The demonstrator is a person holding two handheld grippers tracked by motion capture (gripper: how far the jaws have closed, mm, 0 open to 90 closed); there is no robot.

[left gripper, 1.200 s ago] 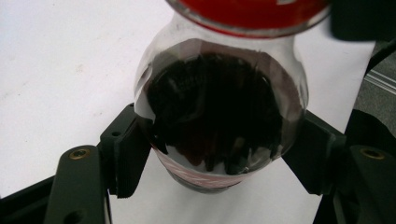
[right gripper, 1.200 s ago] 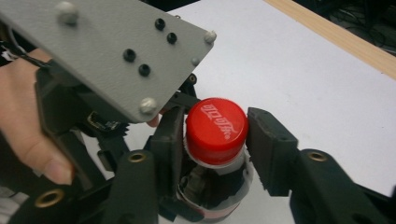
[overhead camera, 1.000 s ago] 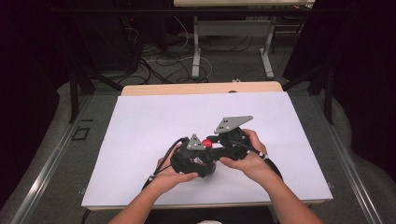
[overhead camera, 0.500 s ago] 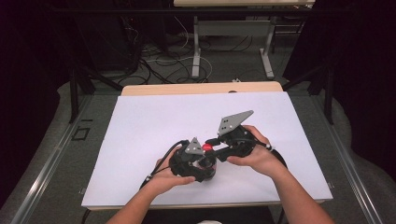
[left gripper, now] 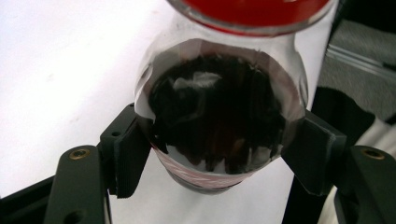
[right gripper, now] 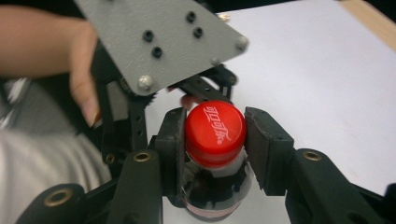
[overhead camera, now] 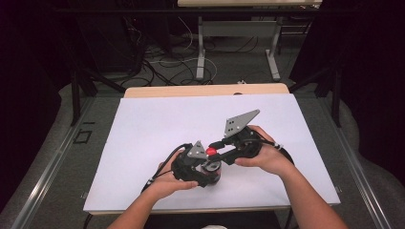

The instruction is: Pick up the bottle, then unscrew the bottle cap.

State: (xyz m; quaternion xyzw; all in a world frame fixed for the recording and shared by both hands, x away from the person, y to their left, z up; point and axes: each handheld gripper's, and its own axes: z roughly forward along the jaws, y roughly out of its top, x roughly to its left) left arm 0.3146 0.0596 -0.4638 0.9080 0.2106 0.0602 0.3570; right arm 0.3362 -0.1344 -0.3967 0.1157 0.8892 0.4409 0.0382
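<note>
Cola bottle (right gripper: pixel 212 186) of clear plastic with dark drink inside and a red screw cap (right gripper: pixel 215 131) stands upright on the white table covering (overhead camera: pixel 157 124), near the front edge and a little left of centre in the high view, where its cap (overhead camera: pixel 211 151) shows between the two tools. Left gripper (left gripper: pixel 219 154), held in the person's left hand (overhead camera: pixel 167 183), is closed on the bottle's body (left gripper: pixel 217 116), one black pad pressed against each side, bracing it from the person's left. Right gripper (right gripper: pixel 214 140), held in the right hand (overhead camera: pixel 265 157), reaches in from the right and slightly above; its jaws are drawn in around the red cap, the left pad touching it, while a thin gap seems to remain at the right pad, so a firm pinch cannot be confirmed. Bottle's long axis runs straight up, and the cap sits squarely between the right gripper's pads, so a twist about that vertical axis looks like the likely next move, with the right hand placed to turn and the left to hold the body steady. Grey three-cornered plate (right gripper: pixel 159 42) on the left gripper rises close behind the cap in the right gripper view
</note>
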